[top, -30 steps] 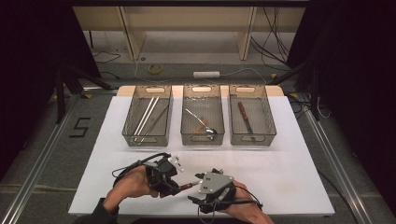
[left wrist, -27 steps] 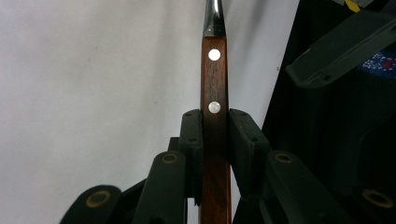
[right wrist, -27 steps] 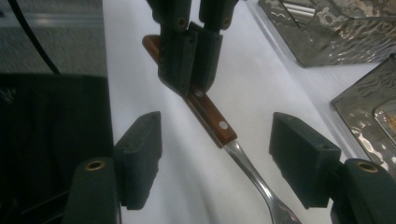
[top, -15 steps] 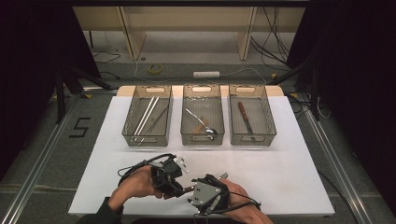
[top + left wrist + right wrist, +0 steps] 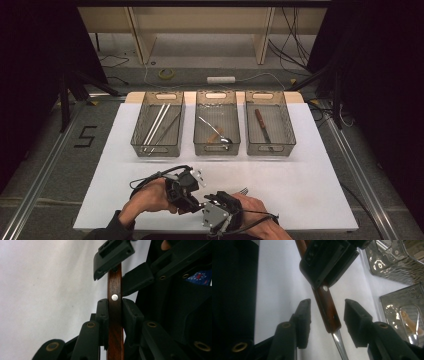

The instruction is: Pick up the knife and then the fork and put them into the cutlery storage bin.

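Holding a wooden-handled utensil [image 5: 115, 312] low over the surface [image 5: 310, 195], my left hand-held gripper [image 5: 115, 315] clamps its handle; my right hand-held gripper [image 5: 327, 315] straddles it, jaws apart. Stiff, light, smooth: I'd grip the wood.

White tabletop [image 5: 320, 165] stands on grey carpeted floor [image 5: 45, 165]. Black curtains [image 5: 40, 45] enclose left and right sides. A pale wooden frame [image 5: 200, 20] stands at far centre. Cables [image 5: 295, 35], tape roll [image 5: 166, 73] and a "5" marking [image 5: 85, 136] lie on the floor.
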{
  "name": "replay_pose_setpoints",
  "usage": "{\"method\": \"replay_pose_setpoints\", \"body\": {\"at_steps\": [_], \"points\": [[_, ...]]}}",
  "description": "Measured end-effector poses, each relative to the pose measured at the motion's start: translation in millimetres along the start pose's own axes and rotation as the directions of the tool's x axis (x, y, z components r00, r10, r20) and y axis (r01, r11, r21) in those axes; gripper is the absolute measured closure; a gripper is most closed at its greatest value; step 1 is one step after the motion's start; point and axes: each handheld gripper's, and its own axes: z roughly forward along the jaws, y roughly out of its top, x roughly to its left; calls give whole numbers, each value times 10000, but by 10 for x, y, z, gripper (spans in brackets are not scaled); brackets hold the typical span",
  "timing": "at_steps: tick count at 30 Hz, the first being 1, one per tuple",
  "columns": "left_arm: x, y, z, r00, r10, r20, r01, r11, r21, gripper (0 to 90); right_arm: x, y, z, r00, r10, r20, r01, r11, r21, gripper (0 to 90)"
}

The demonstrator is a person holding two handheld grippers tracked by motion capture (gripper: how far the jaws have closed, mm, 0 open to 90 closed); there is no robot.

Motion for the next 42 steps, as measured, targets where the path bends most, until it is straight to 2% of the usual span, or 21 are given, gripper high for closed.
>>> {"method": "replay_pose_setpoints", "body": {"at_steps": [5,7,8,9,12,15,19,22,23,25,26,30,31,33,35,36,37,38,39,41,42], "points": [[-11,12,-8,10000,20,95,-19,10000,-95,752,24,-7,17,9990,-438,26,437,9987,259,651],[-5,6,-11,9999,41,143,-39,9999,-129,752,47,0,19,9984,-486,286,479,9986,242,690],[-1,2,-11,9999,60,153,-57,9998,-167,752,29,0,9,9962,-820,282,811,9962,322,711],[4,1,-13,9997,22,223,-17,9997,-231,752,36,4,11,9976,-611,335,605,9980,196,715],[15,3,-18,9997,19,249,-11,9995,-331,751,37,-3,5,9938,-1013,467,999,9945,307,736],[18,-1,-27,9995,32,325,-17,9989,-459,750,31,-14,-8,9925,-1163,377,1149,9927,363,753],[14,0,-38,9996,71,268,-55,9983,-588,742,46,-14,-5,9836,-1758,407,1742,9838,417,782],[19,1,-46,9996,143,226,-128,9975,-689,731,47,-11,-21,9845,-1709,387,1691,9846,443,789],[17,1,-52,9997,125,218,-109,9973,-720,728,32,-12,-23,9818,-1858,393,1843,9821,403,791],[19,-2,-63,9999,119,-8,-120,9974,-715,670,14,-12,-34,9818,-1849,432,1834,9823,382,792],[23,-6,-70,9999,46,-109,-54,9970,-769,628,14,-16,-41,9859,-1629,381,1613,9860,413,793],[52,-25,-125,9983,-197,-553,135,9938,-1103,484,-31,-59,-60,9858,-1619,443,1598,9860,486,793],[57,-31,-140,9977,-227,-642,150,9928,-1190,458,-61,-70,-73,9825,-1820,384,1798,9821,558,794],[70,-48,-174,9961,-313,-826,193,9896,-1428,396,-84,-92,-81,9833,-1769,418,1744,9829,587,794],[83,-71,-214,9949,-376,-940,205,9840,-1772,358,-94,-116,-94,9886,-1433,467,1402,9880,652,794],[87,-84,-232,9940,-455,-993,256,9809,-1930,341,-122,-130,-96,9867,-1563,446,1534,9862,615,794],[91,-99,-252,9921,-497,-1151,244,9770,-2116,323,-140,-145,-102,9861,-1597,449,1567,9856,632,794],[98,-118,-271,9911,-551,-1214,261,9731,-2288,308,-122,-155,-101,9924,-1104,535,1077,9929,513,794],[108,-138,-286,9893,-628,-1315,289,9691,-2450,300,-150,-174,-116,9902,-1298,523,1264,9899,644,794],[124,-187,-312,9850,-719,-1567,249,9587,-2835,277,-166,-197,-129,9944,-808,678,772,9955,545,794],[138,-211,-323,9839,-801,-1599,289,9537,-2995,271,-197,-214,-145,9941,-875,643,832,9943,673,794]]}}
